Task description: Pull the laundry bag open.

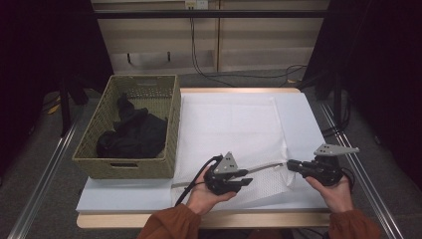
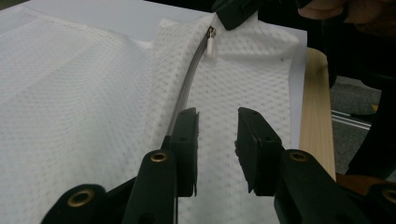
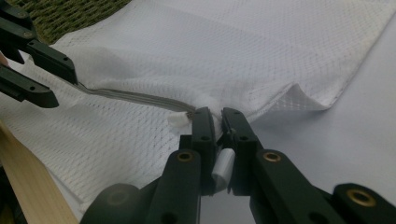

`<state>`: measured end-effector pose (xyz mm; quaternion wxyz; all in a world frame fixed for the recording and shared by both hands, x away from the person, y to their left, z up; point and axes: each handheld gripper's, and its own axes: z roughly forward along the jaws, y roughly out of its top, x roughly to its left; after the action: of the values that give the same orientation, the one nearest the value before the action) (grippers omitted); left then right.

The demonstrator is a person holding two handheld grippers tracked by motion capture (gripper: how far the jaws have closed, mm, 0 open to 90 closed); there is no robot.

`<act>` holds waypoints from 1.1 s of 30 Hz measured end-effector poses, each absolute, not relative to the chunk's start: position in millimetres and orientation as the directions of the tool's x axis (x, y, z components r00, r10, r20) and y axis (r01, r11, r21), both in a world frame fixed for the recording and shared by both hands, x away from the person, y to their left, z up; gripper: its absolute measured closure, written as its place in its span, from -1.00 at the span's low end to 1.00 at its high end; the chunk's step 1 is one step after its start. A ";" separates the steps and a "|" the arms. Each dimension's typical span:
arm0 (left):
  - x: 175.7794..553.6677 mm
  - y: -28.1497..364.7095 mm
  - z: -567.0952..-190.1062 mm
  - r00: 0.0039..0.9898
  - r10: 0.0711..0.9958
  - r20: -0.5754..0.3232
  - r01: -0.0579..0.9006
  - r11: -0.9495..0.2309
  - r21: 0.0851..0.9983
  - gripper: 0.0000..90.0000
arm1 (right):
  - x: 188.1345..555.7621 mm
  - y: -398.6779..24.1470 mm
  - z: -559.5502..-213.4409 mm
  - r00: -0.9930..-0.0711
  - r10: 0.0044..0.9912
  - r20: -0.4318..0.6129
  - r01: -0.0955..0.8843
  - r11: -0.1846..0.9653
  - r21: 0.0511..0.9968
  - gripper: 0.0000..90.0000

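Mesh bag [image 1: 234, 129] lies flat on the counter [image 1: 129, 196], zipper [image 2: 187, 88] along its 6 o'clock edge. Thin, limp, light mesh; it will bunch, so hold it at the zipper tape. Right gripper [image 3: 218, 122] fingers pinch the bag's edge by the pull [image 3: 177, 119]. Left gripper [image 2: 217, 135] fingers spread, straddling mesh beside the zipper, not pressing. Basket [image 1: 164, 124] at 9 o'clock.
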<state>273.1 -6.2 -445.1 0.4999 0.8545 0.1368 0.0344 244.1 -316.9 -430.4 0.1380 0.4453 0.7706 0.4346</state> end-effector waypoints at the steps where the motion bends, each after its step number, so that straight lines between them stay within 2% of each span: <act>1: 273.7 -10.8 -446.5 0.960 0.268 -0.076 0.198 -0.467 0.862 0.55 | 243.9 -317.2 -431.4 -0.568 0.805 0.170 0.563 0.229 0.794 0.88; 8: 272.5 -33.4 -456.5 0.961 0.260 -0.097 0.214 -0.471 0.856 0.54 | 243.7 -314.6 -430.8 -0.574 0.798 0.182 0.560 0.221 0.798 0.88; 11: 273.5 -41.9 -462.7 0.953 0.279 -0.120 0.241 -0.454 0.858 0.41 | 242.9 -312.5 -431.2 -0.583 0.793 0.176 0.554 0.230 0.800 0.88; 20: 280.8 -59.2 -467.9 0.953 0.277 -0.125 0.247 -0.464 0.851 0.48 | 240.5 -312.2 -430.0 -0.594 0.785 0.175 0.549 0.237 0.801 0.89; 25: 288.2 -65.3 -474.7 0.940 0.299 -0.163 0.288 -0.446 0.847 0.48 | 240.9 -310.5 -431.9 -0.606 0.777 0.170 0.545 0.249 0.800 0.89; 33: 287.1 -69.5 -471.0 0.946 0.288 -0.150 0.274 -0.460 0.844 0.50 | 240.7 -308.0 -433.2 -0.616 0.769 0.171 0.544 0.259 0.798 0.89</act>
<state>287.1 -69.5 -471.0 0.4927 0.8545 0.1645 0.0072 240.7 -308.0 -433.2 0.1270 0.4192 0.7831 0.4415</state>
